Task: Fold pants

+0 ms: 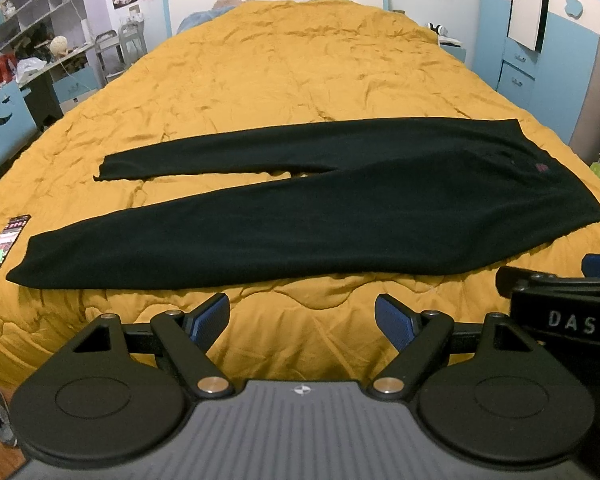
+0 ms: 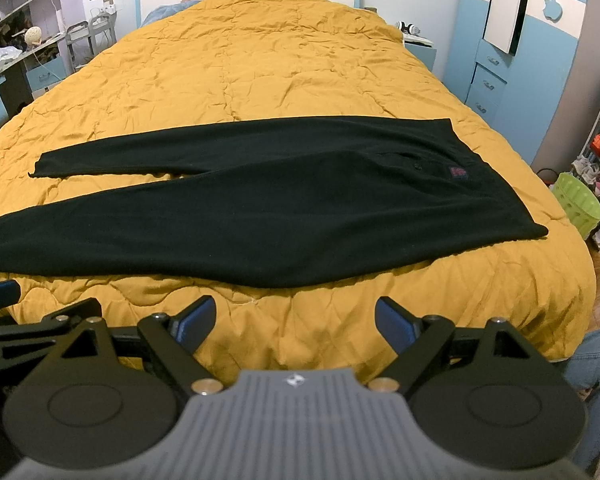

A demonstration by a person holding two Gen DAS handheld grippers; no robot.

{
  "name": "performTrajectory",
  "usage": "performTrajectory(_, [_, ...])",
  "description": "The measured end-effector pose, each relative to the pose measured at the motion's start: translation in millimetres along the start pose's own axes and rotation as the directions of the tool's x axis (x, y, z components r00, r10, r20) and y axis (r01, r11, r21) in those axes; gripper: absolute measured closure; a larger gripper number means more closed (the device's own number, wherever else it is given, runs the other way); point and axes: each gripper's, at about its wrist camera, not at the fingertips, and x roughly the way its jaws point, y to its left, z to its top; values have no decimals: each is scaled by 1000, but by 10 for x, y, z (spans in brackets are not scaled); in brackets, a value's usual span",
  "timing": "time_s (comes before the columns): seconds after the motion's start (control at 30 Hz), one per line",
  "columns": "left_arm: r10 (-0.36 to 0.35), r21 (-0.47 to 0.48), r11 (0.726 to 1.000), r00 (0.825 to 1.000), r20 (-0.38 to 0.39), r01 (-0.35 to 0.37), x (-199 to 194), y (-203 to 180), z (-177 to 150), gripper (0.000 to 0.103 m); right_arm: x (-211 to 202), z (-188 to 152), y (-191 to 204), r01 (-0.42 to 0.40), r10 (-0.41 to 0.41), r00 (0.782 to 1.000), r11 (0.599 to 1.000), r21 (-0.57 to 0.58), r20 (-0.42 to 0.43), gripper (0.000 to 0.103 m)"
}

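Observation:
Black pants point(image 1: 300, 216) point(image 2: 268, 208) lie flat across a bed with a mustard quilt point(image 1: 284, 80) point(image 2: 260, 72). The waistband is at the right and both legs run out to the left, slightly spread. A small red patch point(image 2: 457, 172) marks the waist area. My left gripper point(image 1: 302, 322) hovers open over the quilt's near edge, just short of the near leg. My right gripper point(image 2: 296, 322) is also open with nothing between its fingers, in front of the pants' seat. Part of the right gripper point(image 1: 560, 300) shows at the right of the left wrist view.
A phone point(image 1: 5, 243) with its screen lit lies on the quilt by the leg cuffs at the left. A desk and shelves stand left of the bed, blue cabinets right. A green basket point(image 2: 578, 202) and a shoe rack sit on the floor at the right.

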Motion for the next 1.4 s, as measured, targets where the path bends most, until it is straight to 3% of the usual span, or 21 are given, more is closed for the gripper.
performTrajectory(0.2, [20, -60, 998, 1000, -15, -20, 281, 391, -27, 7, 187, 12, -279, 32, -31, 994, 999, -5, 101, 20])
performTrajectory(0.3, [29, -133, 990, 999, -42, -34, 414, 748, -82, 7, 322, -22, -547, 54, -55, 979, 998, 11, 197, 20])
performTrajectory(0.37, [26, -190, 981, 998, -58, -37, 484, 1058, -127, 8, 429, -66, -792, 32, -44, 968, 998, 52, 246, 20])
performTrajectory(0.47, [54, -272, 960, 996, -68, -70, 543, 1556, -186, 8, 584, -159, -1187, -64, 20, 954, 988, 138, 300, 20])
performTrajectory(0.53, [101, -325, 938, 992, -74, -120, 553, 1889, -214, 8, 723, -166, -1408, -63, 10, 963, 980, 190, 268, 20])
performTrajectory(0.6, [140, -404, 901, 987, -77, -160, 552, 2255, -245, 8, 843, -172, -1592, -40, -14, 971, 974, 223, 238, 20])
performTrajectory(0.7, [98, -538, 836, 994, -42, -105, 560, 2755, -303, 8, 939, -186, -1841, -66, 5, 974, 963, 262, 228, 20])
performTrajectory(0.87, [30, -780, 625, 998, 63, 31, 579, 3390, -520, 8, 1047, -160, -2337, -132, 43, 970, 919, 371, 241, 21])
performTrajectory(1.03, [8, -865, 490, 991, 131, 110, 707, 3631, -647, 14, 1164, -107, -2728, -168, 52, 970, 850, 499, 239, 21])
performTrajectory(1.17, [-11, -912, 386, 989, 146, 139, 874, 3744, -716, 16, 1283, -99, -2972, -210, 71, 967, 764, 610, 243, 27])
performTrajectory(1.23, [-22, -919, 368, 989, 143, 141, 959, 3753, -720, 16, 1259, -153, -3076, -233, 78, 963, 719, 655, 258, 28])
performTrajectory(1.33, [-4, -917, 370, 987, 159, 149, 1015, 3754, -699, 16, 1322, -182, -3208, -272, 95, 956, 651, 709, 279, 33])
performTrajectory(1.4, [10, -922, 358, 986, 164, 150, 1032, 3739, -691, 27, 1356, -194, -3263, -279, 98, 955, 617, 736, 280, 40])
